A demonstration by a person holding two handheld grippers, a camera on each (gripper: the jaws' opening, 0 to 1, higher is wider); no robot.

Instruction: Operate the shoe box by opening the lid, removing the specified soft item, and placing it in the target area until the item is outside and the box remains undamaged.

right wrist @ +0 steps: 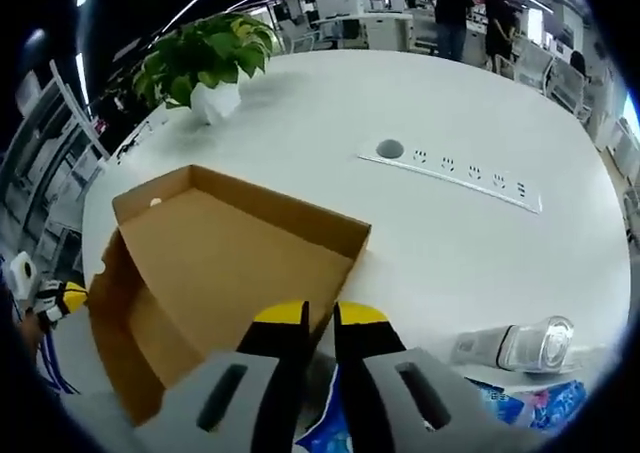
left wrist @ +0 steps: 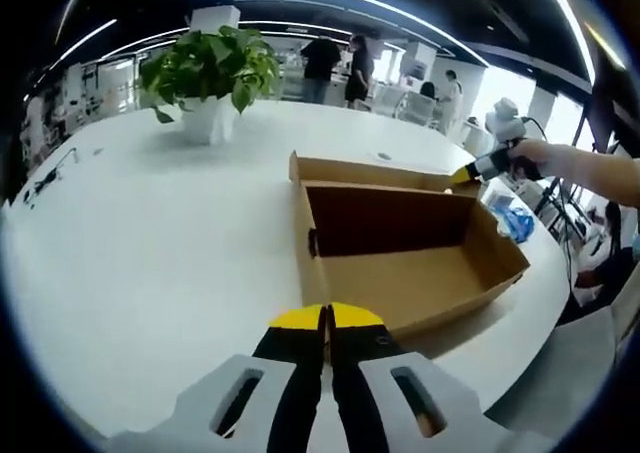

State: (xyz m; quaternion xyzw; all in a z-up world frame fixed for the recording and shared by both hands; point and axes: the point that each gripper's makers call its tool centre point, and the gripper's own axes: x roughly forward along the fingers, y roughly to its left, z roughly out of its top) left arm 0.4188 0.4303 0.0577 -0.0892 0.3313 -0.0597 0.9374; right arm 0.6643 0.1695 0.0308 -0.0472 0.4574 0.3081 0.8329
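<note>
Open shoe box point(left wrist: 400, 243) on table point(left wrist: 150, 243), lid point(right wrist: 230, 263) flipped back.
Potted plant point(left wrist: 210, 78) behind box; socket strip point(right wrist: 450, 168) & bottle point(right wrist: 520, 345) to box's right in right gripper view.

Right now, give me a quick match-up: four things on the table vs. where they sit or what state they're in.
Things:
1. shoe box
2. potted plant
3. clear bottle
4. power strip

Place or state:
A. lying on its side near the table edge, right gripper view
B. open, lid flipped back, brown inside bare
C. standing at the far side of the white table
D. set flush in the tabletop, beside a round port

Pairs: 1-B, 2-C, 3-A, 4-D
</note>
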